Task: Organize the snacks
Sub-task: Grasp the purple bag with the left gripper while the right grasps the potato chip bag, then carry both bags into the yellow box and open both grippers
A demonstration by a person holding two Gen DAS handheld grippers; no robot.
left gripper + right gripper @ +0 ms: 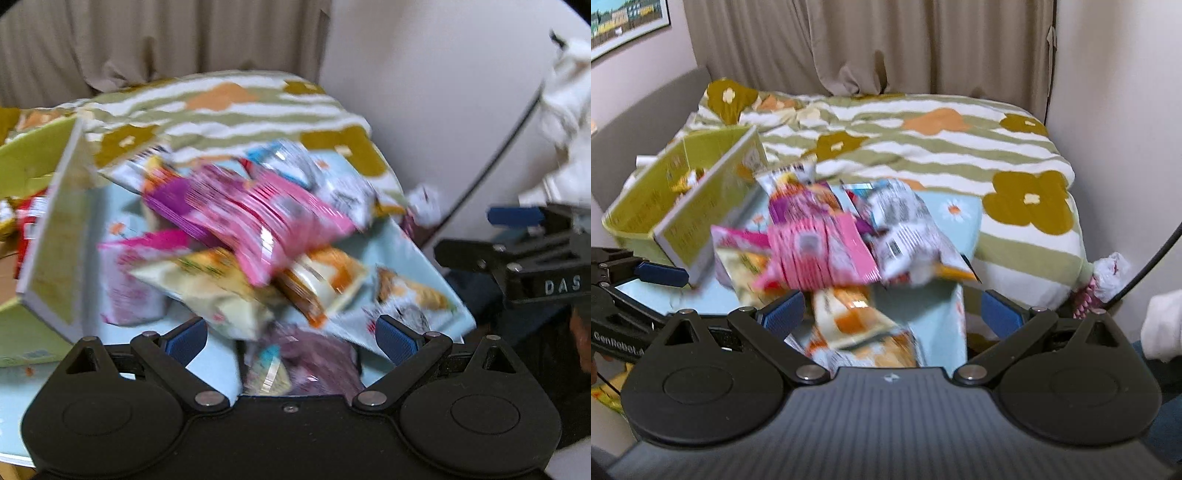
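A bed covered in a white and green wavy-striped quilt with mustard and orange flowers [923,155] is filling the space in front of me, backed by beige curtains [868,40]; on its near end a pale blue board printed with small daisies [934,302] is lying as a work surface, one corner jutting off the mattress edge; at the left of that board an open lime-green cardboard box [639,192] is sitting with its flap [713,206] standing up beside the heap, and a few yellow and red wrappers are showing inside it, too blurred to name; in the middle of the board the loose pile of snack packets [842,258] is sprawling, blurred by motion; on top a bright pink foil packet [820,251] is lying across the others, a white packet with black print [905,225] is leaning against its right side, and cream and orange packets [849,317] are spilling toward me; I am holding my right gripper [892,308] just short of the pile with its blue-padded fingers spread wide and nothing between them; my left gripper [290,338] is hanging over the near edge of the same heap, jaws likewise wide and gripping nothing, a cream packet [210,288] lying just ahead of its pads; each gripper is showing at the edge of the other's view.
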